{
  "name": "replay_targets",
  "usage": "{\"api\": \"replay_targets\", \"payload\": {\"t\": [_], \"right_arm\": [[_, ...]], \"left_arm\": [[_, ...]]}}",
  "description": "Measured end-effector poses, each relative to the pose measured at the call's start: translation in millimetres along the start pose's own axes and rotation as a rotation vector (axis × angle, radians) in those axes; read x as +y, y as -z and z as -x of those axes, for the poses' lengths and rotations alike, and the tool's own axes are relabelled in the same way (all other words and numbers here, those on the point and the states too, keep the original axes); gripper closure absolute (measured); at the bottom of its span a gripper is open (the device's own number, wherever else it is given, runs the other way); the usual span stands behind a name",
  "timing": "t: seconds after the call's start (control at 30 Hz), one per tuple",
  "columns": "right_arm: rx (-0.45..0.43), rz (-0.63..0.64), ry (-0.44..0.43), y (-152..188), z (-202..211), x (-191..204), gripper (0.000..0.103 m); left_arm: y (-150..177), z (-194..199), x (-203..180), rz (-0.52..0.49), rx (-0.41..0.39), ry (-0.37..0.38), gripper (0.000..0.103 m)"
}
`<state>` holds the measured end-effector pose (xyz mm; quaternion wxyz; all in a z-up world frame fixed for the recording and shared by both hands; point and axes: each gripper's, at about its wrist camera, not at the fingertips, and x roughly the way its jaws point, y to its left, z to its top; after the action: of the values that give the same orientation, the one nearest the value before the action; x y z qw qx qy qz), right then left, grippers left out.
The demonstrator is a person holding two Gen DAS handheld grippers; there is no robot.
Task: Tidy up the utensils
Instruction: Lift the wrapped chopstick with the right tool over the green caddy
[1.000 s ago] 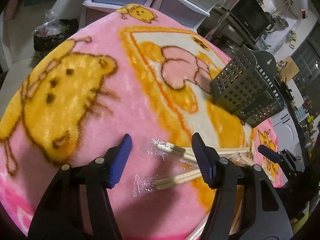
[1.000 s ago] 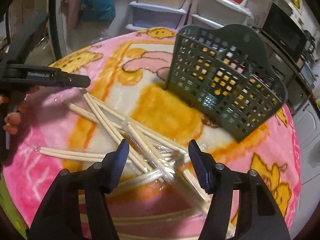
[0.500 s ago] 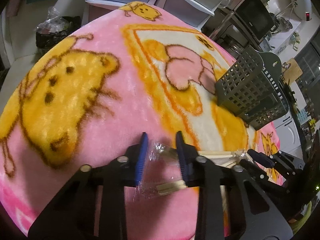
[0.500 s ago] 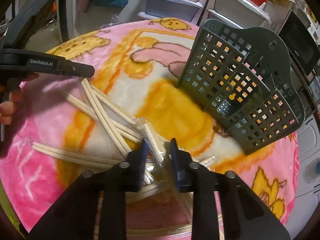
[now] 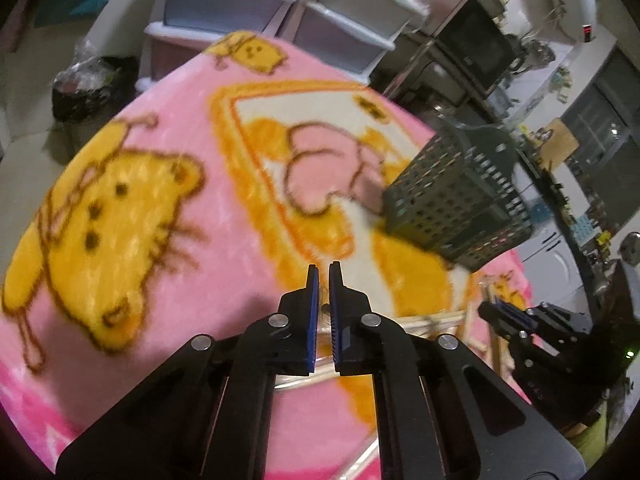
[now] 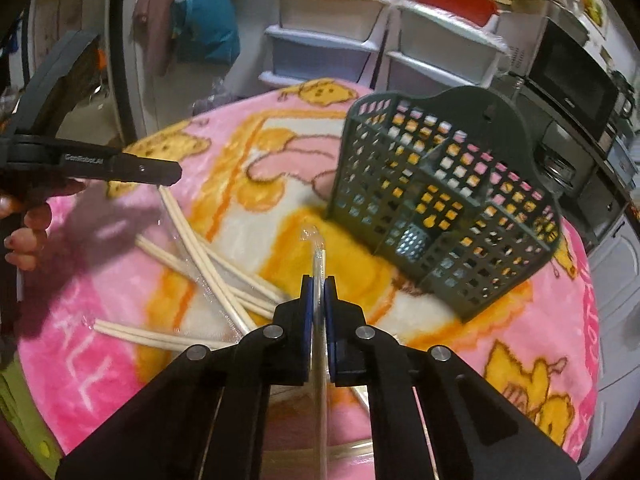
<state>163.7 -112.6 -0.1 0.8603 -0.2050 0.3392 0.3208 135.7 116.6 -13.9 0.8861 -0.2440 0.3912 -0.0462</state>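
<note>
My left gripper [image 5: 324, 268] has its jaws closing tight on a thin clear-wrapped chopstick pair [image 5: 325, 312]. In the right wrist view the left gripper [image 6: 160, 172] hangs above the blanket, and that pair [image 6: 192, 240] slants down from it. My right gripper [image 6: 319, 280] is closing its jaws on another wrapped chopstick pair [image 6: 317, 248], whose clear wrapper end sticks up past the pads. Several more pale chopstick pairs [image 6: 156, 336] lie crossed on the pink blanket. A dark perforated utensil basket [image 6: 440, 200] stands tilted beyond them; the basket [image 5: 460, 208] is on the right in the left wrist view.
The round table wears a pink blanket [image 5: 160, 280] with yellow cartoon figures. Plastic drawer units [image 6: 332, 44] and a microwave [image 6: 572, 80] stand behind it. A person's fingers [image 6: 24, 232] grip the left tool's handle. A black bag [image 5: 88, 84] sits on the floor at far left.
Both grippers went from wide open to shut, each on a wrapped chopstick pair, and both rose a little off the blanket.
</note>
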Motion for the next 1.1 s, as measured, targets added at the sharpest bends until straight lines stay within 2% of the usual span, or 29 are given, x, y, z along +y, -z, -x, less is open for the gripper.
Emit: {"api": "replay_targets", "payload": {"t": [0.57,1.1], "right_arm": [[-0.230,-0.232,-0.019,-5,75,-61,0.097],[-0.392,-0.350,0.018,-17,119,-109,0.097]], "left_arm": [[-50,30,-99,-0.184,-0.131,0.122,0.102],[-83,49,-176,-0.329,-0.205,0.219,0.103]]}}
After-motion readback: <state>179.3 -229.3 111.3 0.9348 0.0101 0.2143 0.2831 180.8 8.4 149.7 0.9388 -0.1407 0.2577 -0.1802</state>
